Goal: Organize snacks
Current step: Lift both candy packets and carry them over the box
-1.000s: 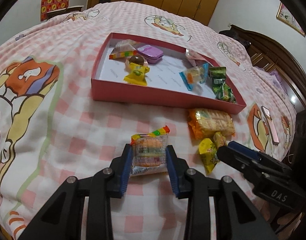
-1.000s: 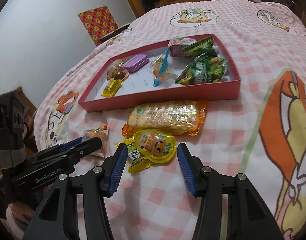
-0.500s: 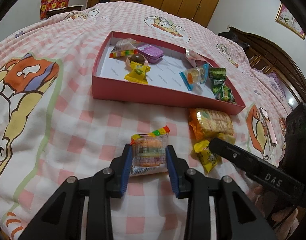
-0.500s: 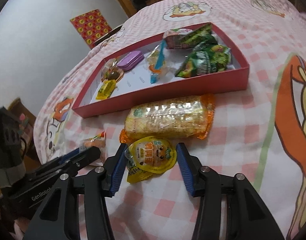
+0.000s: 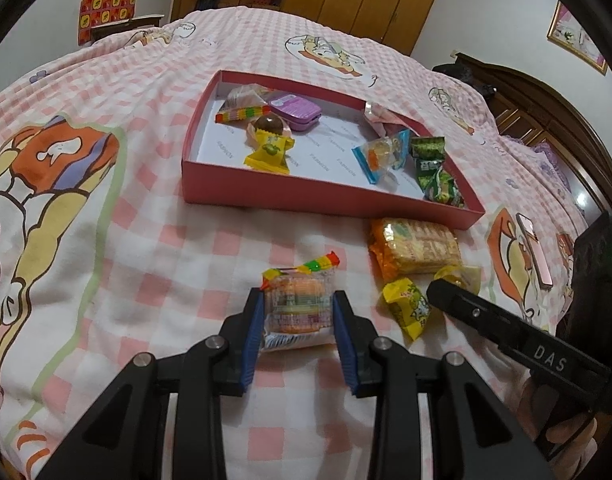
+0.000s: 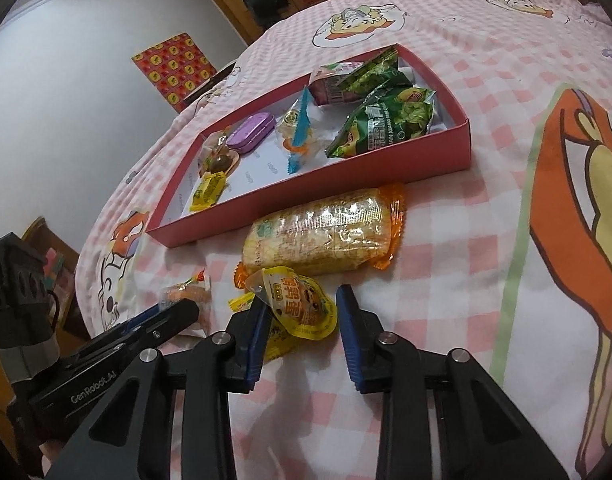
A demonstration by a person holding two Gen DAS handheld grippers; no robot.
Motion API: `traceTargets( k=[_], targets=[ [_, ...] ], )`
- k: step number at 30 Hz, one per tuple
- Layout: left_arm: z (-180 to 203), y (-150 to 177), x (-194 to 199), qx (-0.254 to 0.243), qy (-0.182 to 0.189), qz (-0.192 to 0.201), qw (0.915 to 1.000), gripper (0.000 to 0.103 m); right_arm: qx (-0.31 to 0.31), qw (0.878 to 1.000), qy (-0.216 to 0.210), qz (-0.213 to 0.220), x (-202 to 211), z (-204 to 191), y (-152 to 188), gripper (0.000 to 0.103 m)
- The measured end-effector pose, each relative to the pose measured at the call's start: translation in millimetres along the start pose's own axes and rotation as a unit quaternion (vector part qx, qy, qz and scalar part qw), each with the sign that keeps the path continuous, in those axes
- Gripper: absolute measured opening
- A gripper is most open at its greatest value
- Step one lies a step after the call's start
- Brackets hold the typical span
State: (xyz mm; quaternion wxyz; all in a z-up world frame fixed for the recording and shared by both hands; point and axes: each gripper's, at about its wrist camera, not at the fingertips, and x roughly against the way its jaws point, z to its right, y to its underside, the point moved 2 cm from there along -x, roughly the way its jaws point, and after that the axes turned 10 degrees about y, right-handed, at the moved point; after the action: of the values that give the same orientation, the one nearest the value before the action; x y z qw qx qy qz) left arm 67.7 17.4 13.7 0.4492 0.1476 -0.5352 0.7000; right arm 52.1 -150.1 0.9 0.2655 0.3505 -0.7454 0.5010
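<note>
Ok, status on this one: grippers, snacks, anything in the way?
Left gripper shut on clear candy pack. Right gripper shut on yellow jelly pouch. Cracker pack lies between them and red box.

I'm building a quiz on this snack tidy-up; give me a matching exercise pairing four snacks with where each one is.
Snacks:
1. purple tin
2. rice cracker pack
3. clear candy packet
4. round yellow pouch

Places:
A. between the left gripper's pads
B. inside the red box
C. between the right gripper's pads
D. on the bedspread beside the box

Pairs: 1-B, 2-D, 3-A, 4-C
</note>
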Motion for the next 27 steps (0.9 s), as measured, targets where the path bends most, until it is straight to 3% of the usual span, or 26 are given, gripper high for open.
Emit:
traceTargets(
  k=[15,27],
  targets=[
    [14,-16,20,-0.016,0.005,0.023,0.9996,0.035,0.031,0.999,-0.008,0.021,27,-11,-5,0.033],
    [24,-54,18,-0.033,0.003,0.032,0.9989,0.035,0.063,0.997,-0.006,0.033,37,-24,-29,0.033]
  ],
)
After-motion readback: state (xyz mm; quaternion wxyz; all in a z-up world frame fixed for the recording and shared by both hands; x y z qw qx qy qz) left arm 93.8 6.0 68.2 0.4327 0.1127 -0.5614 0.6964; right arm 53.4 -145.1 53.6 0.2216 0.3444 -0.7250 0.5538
